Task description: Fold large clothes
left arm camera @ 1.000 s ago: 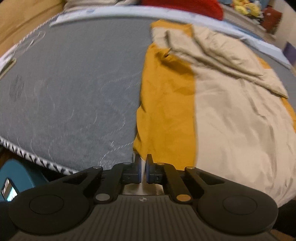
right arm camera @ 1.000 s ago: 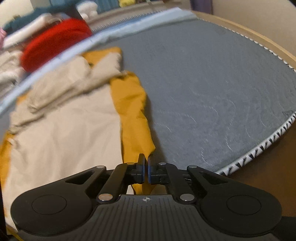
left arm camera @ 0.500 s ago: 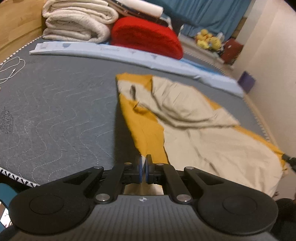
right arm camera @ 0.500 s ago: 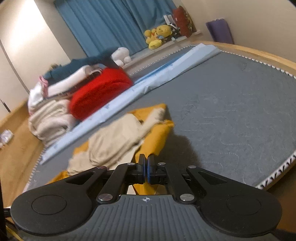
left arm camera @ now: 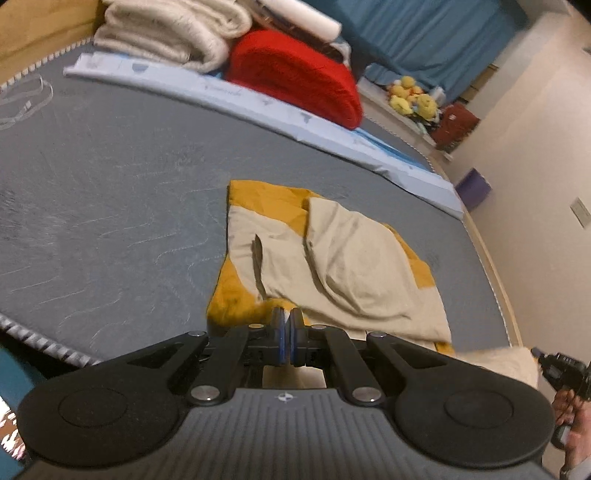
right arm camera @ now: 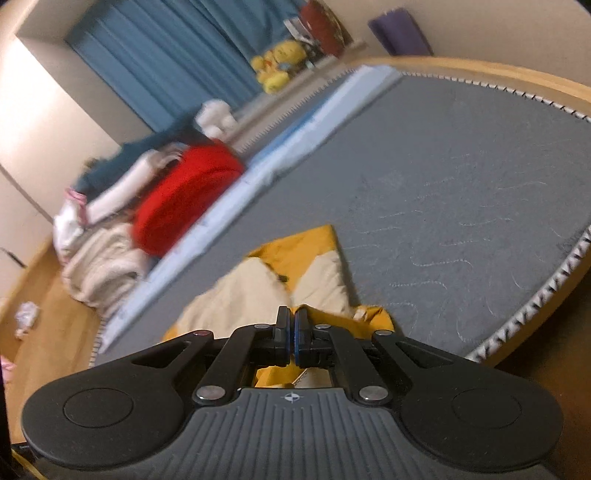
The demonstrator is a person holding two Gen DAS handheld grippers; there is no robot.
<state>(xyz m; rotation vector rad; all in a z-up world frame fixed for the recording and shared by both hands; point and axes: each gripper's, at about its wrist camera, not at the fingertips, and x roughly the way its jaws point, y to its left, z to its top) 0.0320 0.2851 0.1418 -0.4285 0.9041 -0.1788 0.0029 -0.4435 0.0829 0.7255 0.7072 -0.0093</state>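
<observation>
A large yellow and beige garment (left arm camera: 332,258) lies on the grey mattress (left arm camera: 110,206). Its near end is lifted off the bed. My left gripper (left arm camera: 286,321) is shut on the garment's near left hem corner. My right gripper (right arm camera: 294,321) is shut on the near right hem corner of the same garment (right arm camera: 321,280). The right gripper also shows at the right edge of the left wrist view (left arm camera: 543,360), with beige cloth bunched at its tip. The far end with the folded-in sleeves rests flat on the mattress.
A red cushion (left arm camera: 295,74), folded cream blankets (left arm camera: 173,33) and a pale blue sheet (left arm camera: 258,107) lie along the far edge of the bed. Blue curtains (right arm camera: 166,55) and yellow plush toys (left arm camera: 410,99) stand beyond. The mattress edge (right arm camera: 535,306) is near on the right.
Both grippers have risen and moved toward the far end with the hem held. The garment's visible flat length has shortened as the near end came up over it.
</observation>
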